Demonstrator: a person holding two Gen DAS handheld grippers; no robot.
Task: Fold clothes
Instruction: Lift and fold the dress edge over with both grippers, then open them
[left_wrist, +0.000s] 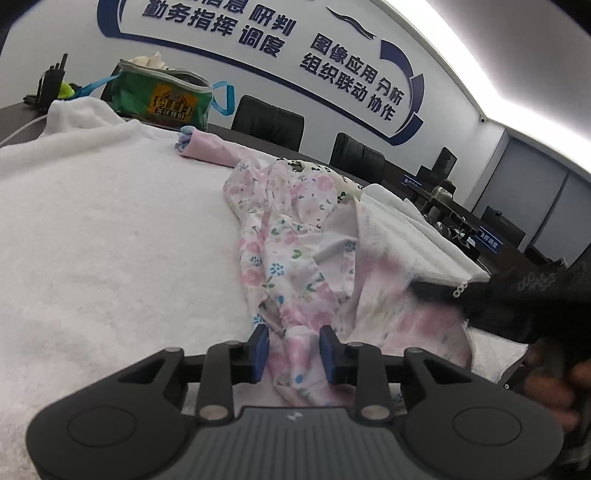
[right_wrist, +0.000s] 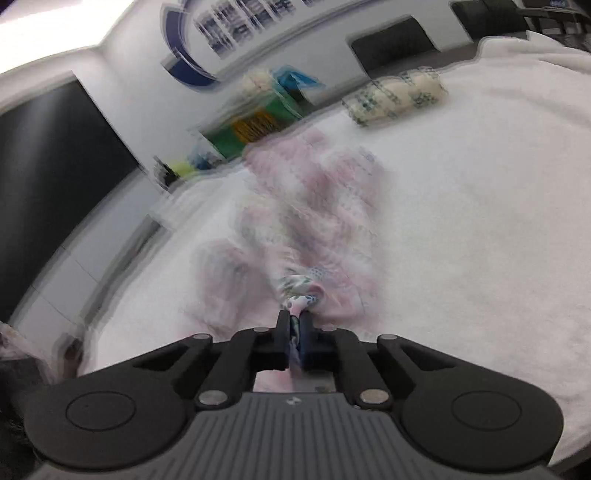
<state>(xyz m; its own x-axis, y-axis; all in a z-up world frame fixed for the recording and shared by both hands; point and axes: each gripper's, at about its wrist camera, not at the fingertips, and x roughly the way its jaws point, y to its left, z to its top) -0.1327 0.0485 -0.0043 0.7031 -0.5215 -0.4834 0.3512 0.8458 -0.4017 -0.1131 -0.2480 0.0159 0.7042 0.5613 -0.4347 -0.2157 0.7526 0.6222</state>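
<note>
Your floral garment (left_wrist: 291, 254) lies crumpled in a loose heap on the white blanket (left_wrist: 103, 236) that covers the tabletop, with no flat panel or clean crease anywhere, so by the look of it the folding has barely begun and all the spreading and folding is left to do. Your left tool (left_wrist: 294, 341) stands with its blue pads apart, a strand of the garment running between them but not pinched. Your right tool (right_wrist: 294, 325) is closed tight on a bunched edge of the same garment, at the end nearest you. Beyond the garment, a rolled cream cloth with a dark print (right_wrist: 395, 94) rests on the blanket, which may be a finished piece, though you cannot be sure. Farther behind the garment sits a green bag (left_wrist: 162, 98) and a row of black chairs (left_wrist: 267, 120). The right wrist view is heavily smeared by motion, so the garment's shape there is hard to read, and which part of it you hold cannot be told.
</note>
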